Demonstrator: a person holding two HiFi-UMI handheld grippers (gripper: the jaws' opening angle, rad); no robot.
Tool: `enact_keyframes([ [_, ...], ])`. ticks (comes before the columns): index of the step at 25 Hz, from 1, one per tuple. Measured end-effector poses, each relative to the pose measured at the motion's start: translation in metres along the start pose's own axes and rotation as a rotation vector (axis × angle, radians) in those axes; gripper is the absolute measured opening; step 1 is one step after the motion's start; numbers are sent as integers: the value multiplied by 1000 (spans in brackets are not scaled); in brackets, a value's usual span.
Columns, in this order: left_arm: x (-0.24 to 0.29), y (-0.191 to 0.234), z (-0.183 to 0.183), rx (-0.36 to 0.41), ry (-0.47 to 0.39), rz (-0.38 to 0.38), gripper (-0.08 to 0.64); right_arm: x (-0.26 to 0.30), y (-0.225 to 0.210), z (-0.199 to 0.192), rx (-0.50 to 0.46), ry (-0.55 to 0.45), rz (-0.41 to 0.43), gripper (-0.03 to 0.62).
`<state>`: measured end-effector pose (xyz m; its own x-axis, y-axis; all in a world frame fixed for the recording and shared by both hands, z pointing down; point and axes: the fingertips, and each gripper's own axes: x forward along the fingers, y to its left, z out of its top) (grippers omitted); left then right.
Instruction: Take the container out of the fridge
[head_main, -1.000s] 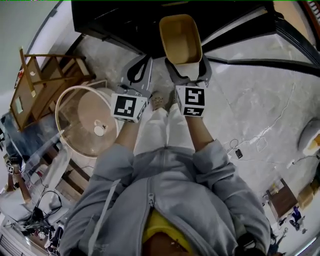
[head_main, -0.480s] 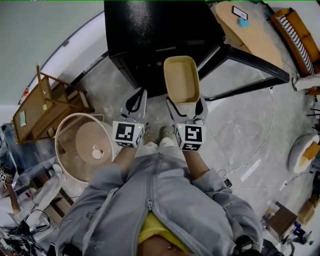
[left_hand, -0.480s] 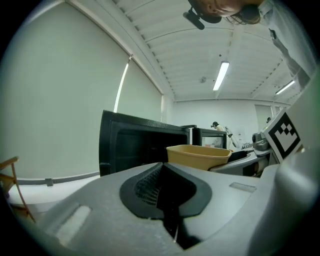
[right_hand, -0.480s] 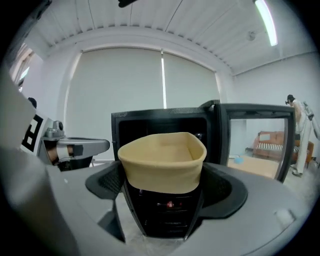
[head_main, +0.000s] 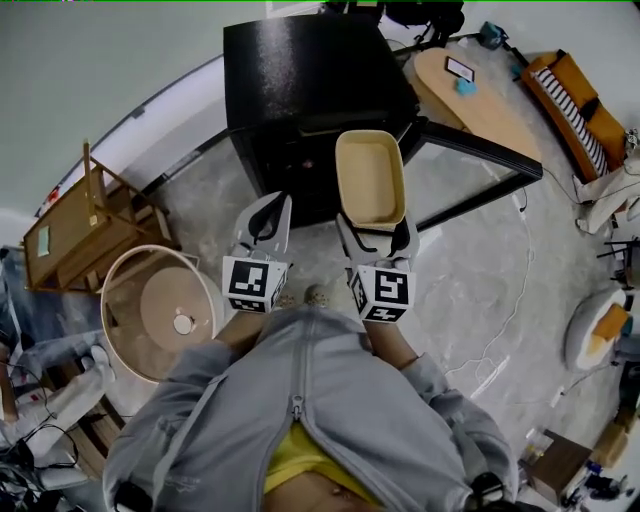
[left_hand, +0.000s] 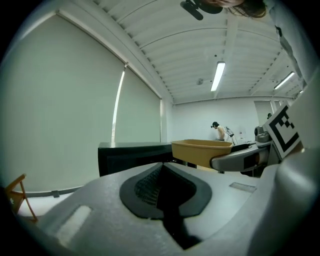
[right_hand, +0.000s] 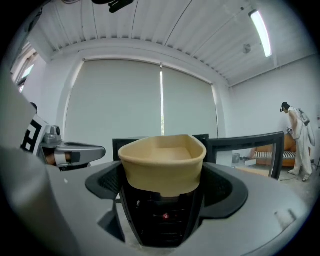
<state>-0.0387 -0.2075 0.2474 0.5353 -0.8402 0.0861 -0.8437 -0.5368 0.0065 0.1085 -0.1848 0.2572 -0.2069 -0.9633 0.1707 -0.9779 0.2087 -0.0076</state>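
Nearest the camera, the grey jacket sleeves (head_main: 430, 400) lead to two marker cubes: the left marker cube (head_main: 248, 283) and the right marker cube (head_main: 383, 292) each bear a black-and-white square pattern, the only printed marks that can be read. The left gripper (head_main: 268, 222) has its jaws brought together, the dark pads meeting along one seam with nothing between them. The right gripper (head_main: 376, 232) has its jaws set moderately apart and clamped on the near end of the container (head_main: 370, 178), one jaw on each side wall. The container is a tan, open-topped tub with rounded corners and a thick rolled rim; its bare inner floor shows in the head view. It projects straight ahead of the right gripper, level, held in the air and clear of the fridge (head_main: 300, 80). The fridge is a black cabinet directly ahead of both grippers, with its door (head_main: 480, 165) open and swung out to the far right of the right gripper. To the left of the left gripper, on the floor, stands a round tub (head_main: 125, 335), and beyond it a wooden rack (head_main: 75, 225). Ahead and to the right of the right gripper, past the door, is an oval wooden table (head_main: 490, 100). A person (right_hand: 297, 135) stands far off, at the back of the room.
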Motion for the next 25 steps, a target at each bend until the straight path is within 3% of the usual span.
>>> enact_keyframes([
  [13,-5,-15,24,40,-64,-38,6,-2,-3,21,-4,-46,-18,465],
  [25,-1,-15,20,25,-60,-65,6,3,-3,20,-10,-34,-16,465],
])
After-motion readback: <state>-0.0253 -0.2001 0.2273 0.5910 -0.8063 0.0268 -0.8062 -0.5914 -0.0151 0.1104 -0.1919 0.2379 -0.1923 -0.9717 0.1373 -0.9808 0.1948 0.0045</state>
